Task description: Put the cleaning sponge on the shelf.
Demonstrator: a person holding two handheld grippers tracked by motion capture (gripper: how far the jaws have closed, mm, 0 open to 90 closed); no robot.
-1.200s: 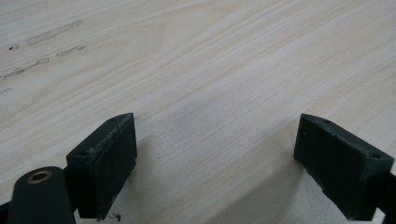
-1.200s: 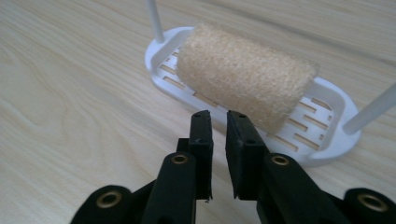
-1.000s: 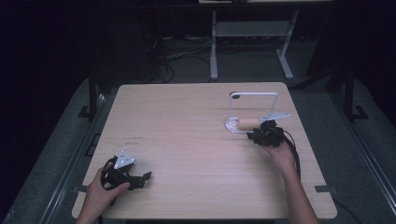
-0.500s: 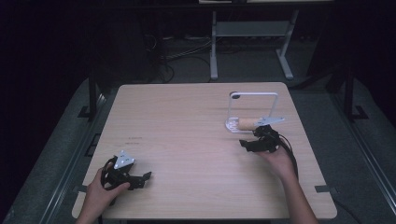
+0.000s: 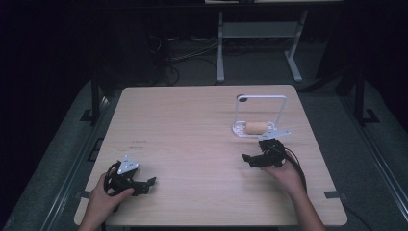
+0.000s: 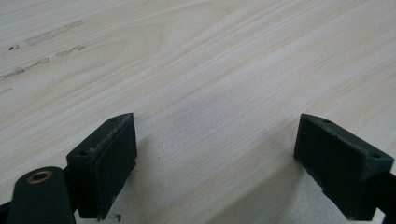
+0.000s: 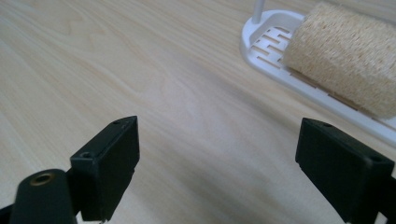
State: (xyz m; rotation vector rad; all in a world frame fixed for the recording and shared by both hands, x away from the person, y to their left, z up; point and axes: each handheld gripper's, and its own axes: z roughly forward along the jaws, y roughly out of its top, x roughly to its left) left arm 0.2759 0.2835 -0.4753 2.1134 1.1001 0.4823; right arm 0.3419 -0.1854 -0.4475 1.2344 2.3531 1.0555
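Observation:
A tan loofah roll [image 5: 256,127] lies on the slotted base of a white rack [image 5: 239,129] with a tall loop handle, on the right half of the wooden table. In the right gripper view the loofah [image 7: 341,65] and the rack base [image 7: 266,42] sit up and to the right of the jaws. My right gripper [image 5: 253,159] [image 7: 217,168] is just in front of the rack, apart from it. Its jaws have just been opening and now stand open with only bare wood between them. My left gripper [image 5: 146,185] [image 6: 215,163] rests open near the front left, over bare wood.
The table's front edge [image 5: 211,224] runs just behind both hands. Faint pencil marks [image 5: 138,143] show on the wood at the left. A white desk frame [image 5: 260,33] and cables stand on the dark floor beyond the table.
My right gripper has drawn back from the loofah and rack toward the front of the table, and its jaws have spread wider. The left gripper has stayed put.

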